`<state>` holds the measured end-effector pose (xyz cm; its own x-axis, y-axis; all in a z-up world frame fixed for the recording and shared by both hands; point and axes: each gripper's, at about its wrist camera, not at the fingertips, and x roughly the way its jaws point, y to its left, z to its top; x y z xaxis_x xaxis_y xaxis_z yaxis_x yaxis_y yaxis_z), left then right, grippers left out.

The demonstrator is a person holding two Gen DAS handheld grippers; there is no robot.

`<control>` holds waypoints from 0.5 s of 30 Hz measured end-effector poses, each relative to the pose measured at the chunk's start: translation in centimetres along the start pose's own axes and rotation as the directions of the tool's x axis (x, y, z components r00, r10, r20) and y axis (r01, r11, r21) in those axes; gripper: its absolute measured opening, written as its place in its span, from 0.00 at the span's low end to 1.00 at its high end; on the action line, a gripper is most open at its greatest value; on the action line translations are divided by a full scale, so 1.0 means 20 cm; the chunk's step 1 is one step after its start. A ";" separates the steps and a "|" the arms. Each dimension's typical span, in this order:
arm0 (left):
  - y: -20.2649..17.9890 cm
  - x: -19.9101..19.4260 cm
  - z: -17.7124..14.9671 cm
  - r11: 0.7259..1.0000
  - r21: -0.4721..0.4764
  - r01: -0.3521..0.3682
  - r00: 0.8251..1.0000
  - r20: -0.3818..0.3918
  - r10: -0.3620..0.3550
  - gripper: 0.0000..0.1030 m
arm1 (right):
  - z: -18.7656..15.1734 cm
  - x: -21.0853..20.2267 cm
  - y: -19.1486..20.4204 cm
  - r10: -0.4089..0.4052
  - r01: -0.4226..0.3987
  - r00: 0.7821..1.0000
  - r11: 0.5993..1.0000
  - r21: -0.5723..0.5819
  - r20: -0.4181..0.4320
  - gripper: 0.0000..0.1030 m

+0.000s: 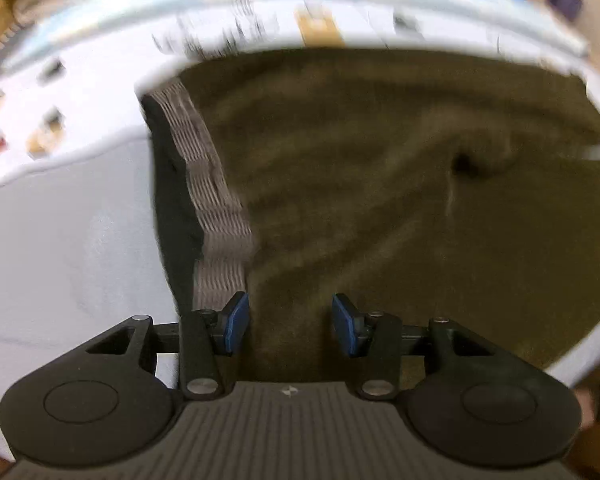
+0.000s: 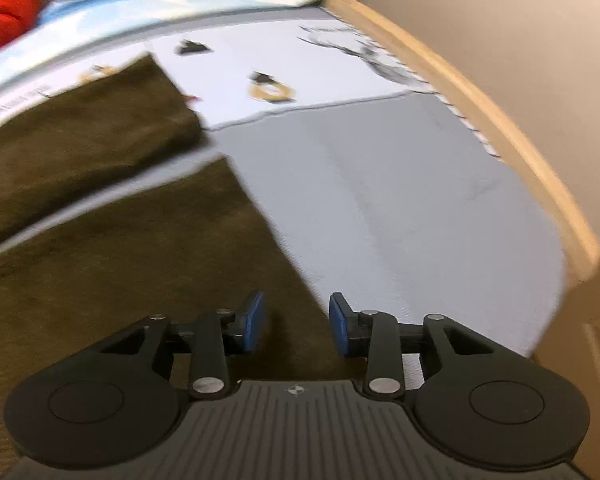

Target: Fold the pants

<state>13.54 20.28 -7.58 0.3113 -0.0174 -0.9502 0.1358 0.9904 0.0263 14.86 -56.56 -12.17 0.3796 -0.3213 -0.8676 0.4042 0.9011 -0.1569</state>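
Both tongs point low over the olive pants point(image 1: 380, 200). The left tongs point(image 1: 290, 324) gape empty beside the waistband point(image 1: 216, 208), lower centre. The right tongs point(image 2: 296, 322) gape empty over a leg hem, lower centre.

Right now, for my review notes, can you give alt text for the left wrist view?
The open left gripper hovers over olive-brown pants spread on a pale grey surface, near their grey ribbed waistband. The picture is motion-blurred; a white printed sheet lies beyond.

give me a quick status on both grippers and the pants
Left hand-held gripper open over the waistband end of the olive-brown fleece pants. Right hand-held gripper open at a leg edge. Pants flat, unfolded. Nothing in the way.
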 end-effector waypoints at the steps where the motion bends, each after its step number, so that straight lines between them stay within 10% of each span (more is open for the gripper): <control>1: 0.00 0.07 -0.03 0.999 0.019 -0.035 0.997 -0.066 0.036 0.48 | -0.01 0.01 0.01 0.025 -0.025 0.999 1.000 -0.010 -0.025 0.41; 5: -0.03 0.09 -0.03 0.995 0.069 -0.074 0.993 -0.090 0.080 0.47 | -0.11 0.20 0.04 -0.016 -0.004 0.958 0.998 -0.068 -0.286 0.46; 9: -0.05 0.00 -0.01 0.998 0.061 -0.035 0.999 0.014 0.034 0.53 | -0.10 0.18 0.00 -0.006 -0.011 0.963 0.998 -0.062 -0.270 0.47; 15: -0.08 0.12 -0.03 0.988 0.124 -0.089 0.993 -0.061 0.097 0.57 | -0.07 0.12 -0.01 -0.023 0.011 0.981 0.998 -0.059 -0.193 0.47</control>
<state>13.47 18.64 -10.07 0.2654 0.0867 -0.9602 0.2233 0.9633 0.1487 14.45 -57.03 -14.91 0.2023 -0.2792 -0.9387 0.3584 0.9131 -0.1944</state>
